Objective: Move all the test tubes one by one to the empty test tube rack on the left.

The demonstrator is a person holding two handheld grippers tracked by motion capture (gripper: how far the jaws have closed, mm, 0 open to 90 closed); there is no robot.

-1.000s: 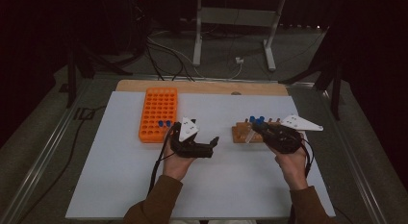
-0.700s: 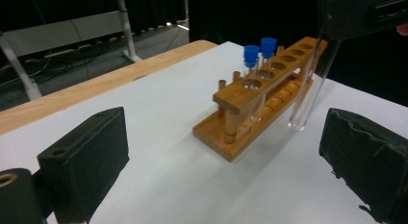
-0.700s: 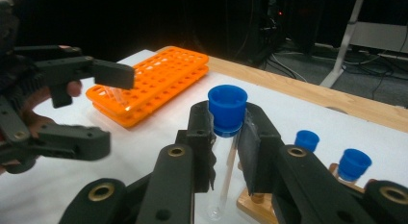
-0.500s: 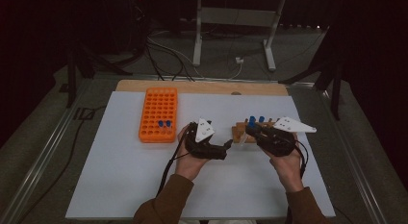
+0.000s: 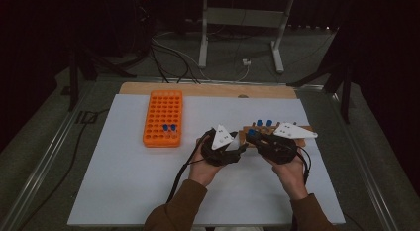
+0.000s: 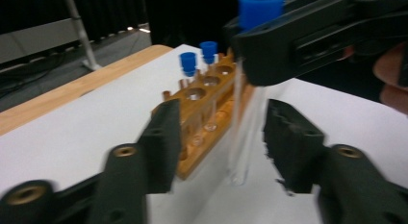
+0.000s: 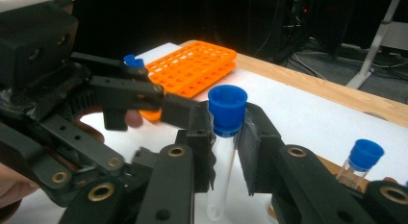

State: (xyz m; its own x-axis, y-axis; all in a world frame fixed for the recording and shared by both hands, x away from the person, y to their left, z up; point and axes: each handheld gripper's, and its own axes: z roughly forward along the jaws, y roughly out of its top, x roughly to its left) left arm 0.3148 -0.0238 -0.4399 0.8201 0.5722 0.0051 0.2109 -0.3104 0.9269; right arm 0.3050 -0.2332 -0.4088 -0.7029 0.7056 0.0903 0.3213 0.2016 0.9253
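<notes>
Tabletop (image 5: 124, 191) work looks early: the orange plastic grid rack (image 5: 163, 117) at ten o'clock holds two blue-capped tubes, two more wait in the wooden rack (image 5: 246, 136) at centre. Right tongs (image 7: 226, 132) clench a clear glass test tube with a blue cap (image 7: 226, 108) upright above the wooden rack. Left tongs (image 6: 219, 137) have just been closing around its lower body, pads not yet pressing.

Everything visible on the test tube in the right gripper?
The test tube is a clear, empty-looking tube with a blue cap, hanging upright off the table. The right gripper clamps it just under the cap. The left gripper has just been closing, jaws either side of its lower half; contact unclear. Wooden rack close behind.
</notes>
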